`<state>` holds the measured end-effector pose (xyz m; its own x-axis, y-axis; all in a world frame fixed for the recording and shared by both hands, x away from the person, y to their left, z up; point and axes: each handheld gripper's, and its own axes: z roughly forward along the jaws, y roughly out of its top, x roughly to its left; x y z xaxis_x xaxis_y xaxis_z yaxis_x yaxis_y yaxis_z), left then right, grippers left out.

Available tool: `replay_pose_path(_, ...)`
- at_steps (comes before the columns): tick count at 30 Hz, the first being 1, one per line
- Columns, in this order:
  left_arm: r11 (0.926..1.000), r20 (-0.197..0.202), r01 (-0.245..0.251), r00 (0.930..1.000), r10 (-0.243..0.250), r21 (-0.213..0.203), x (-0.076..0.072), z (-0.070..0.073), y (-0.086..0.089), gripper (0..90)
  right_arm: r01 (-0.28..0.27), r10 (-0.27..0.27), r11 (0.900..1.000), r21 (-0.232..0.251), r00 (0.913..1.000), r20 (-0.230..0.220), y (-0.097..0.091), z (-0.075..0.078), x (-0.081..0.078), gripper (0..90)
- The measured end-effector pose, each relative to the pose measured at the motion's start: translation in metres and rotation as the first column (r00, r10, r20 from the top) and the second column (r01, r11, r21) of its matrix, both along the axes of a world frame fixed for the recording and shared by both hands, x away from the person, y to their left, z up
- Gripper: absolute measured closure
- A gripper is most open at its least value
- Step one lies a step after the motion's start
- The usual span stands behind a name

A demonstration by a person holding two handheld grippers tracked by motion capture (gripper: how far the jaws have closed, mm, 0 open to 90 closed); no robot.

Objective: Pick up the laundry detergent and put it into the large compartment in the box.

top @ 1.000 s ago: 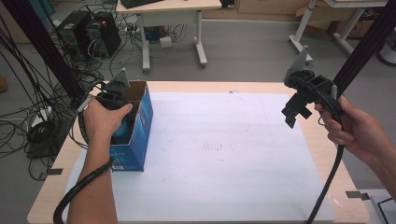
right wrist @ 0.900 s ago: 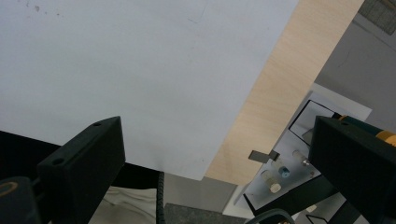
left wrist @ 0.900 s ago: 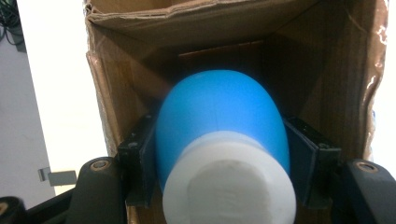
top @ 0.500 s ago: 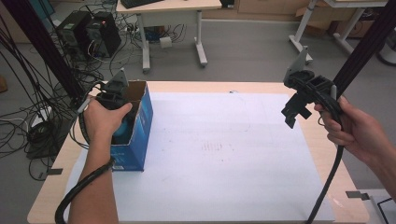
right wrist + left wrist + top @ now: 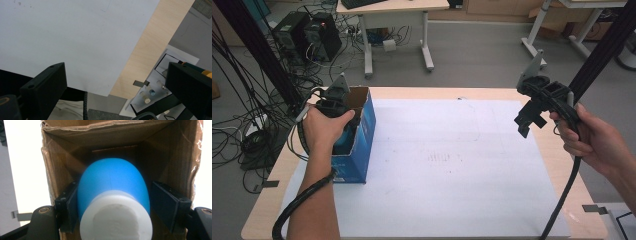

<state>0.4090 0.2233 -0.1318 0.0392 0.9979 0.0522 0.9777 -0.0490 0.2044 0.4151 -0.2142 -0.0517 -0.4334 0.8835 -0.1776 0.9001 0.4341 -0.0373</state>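
Down inside the open cardboard box (image 5: 360,145), my left hand-held gripper (image 5: 112,207) brackets a blue bulb with a white cap (image 5: 113,195). Its jaws have just been opening: the left pad sits close against the bulb's side, while a dark gap shows between the bulb and the right pad, so the bulb lies between them unpinched. The bulb points toward the brown back wall of the box, whose torn rim frames it on every side. From above, the blue-sided box stands at the left edge of the white sheet (image 5: 452,165) covering the table (image 5: 562,165), near the far left corner, with my left hand (image 5: 324,131) over its mouth.

My right hand-held gripper (image 5: 528,116) hangs in the air above the sheet's right edge, jaws spread wide with nothing between them. Between the box and that gripper the sheet runs bare and flat, bordered by a strip of pale wood along the table's right side.
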Motion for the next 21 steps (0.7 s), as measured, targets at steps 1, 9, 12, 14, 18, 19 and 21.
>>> replay_pose_path(1,1.0,0.003,-0.002,1.0,0.002,0.001,-0.0006,-0.0003,-0.0001,28.6,0.0,0.0,1.0,-0.001,1.0,0.0,0.0001,0.0,-0.0001,3.6)
replay_pose_path(9,1.0,0.012,0.001,0.9999,-0.001,0.001,-0.0033,0.0009,0.0,29.5,-0.002,0.002,1.0,-0.001,1.0,0.0,0.001,0.0,-0.0004,3.6)
replay_pose_path(12,1.0,0.016,0.001,0.9999,-0.001,0.002,-0.0048,0.0011,-0.0002,30.5,-0.001,0.001,1.0,-0.003,1.0,-0.002,0.0023,-0.0006,0.0007,3.6)
replay_pose_path(14,1.0,0.016,0.0,0.9999,0.0,0.001,-0.0051,0.0015,0.0,30.5,-0.004,0.004,1.0,-0.005,1.0,-0.003,0.004,-0.001,0.0008,3.6)
replay_pose_path(18,0.9999,0.024,-0.012,0.9996,0.011,0.005,-0.007,0.0032,0.0004,30.4,-0.012,0.012,0.9999,-0.006,0.9999,-0.002,0.0061,-0.0012,-0.0001,3.6)
replay_pose_path(19,0.9999,0.026,-0.015,0.9995,0.015,0.0,-0.0076,0.0037,0.0017,30.5,-0.012,0.012,0.9999,-0.007,0.9999,-0.002,0.0062,-0.0011,0.0002,3.6)
replay_pose_path(21,0.9999,0.024,-0.012,0.9996,0.012,0.001,-0.0081,0.0047,0.0024,30.6,-0.009,0.009,0.9999,-0.008,1.0,-0.001,0.0064,-0.0013,0.0005,3.6)
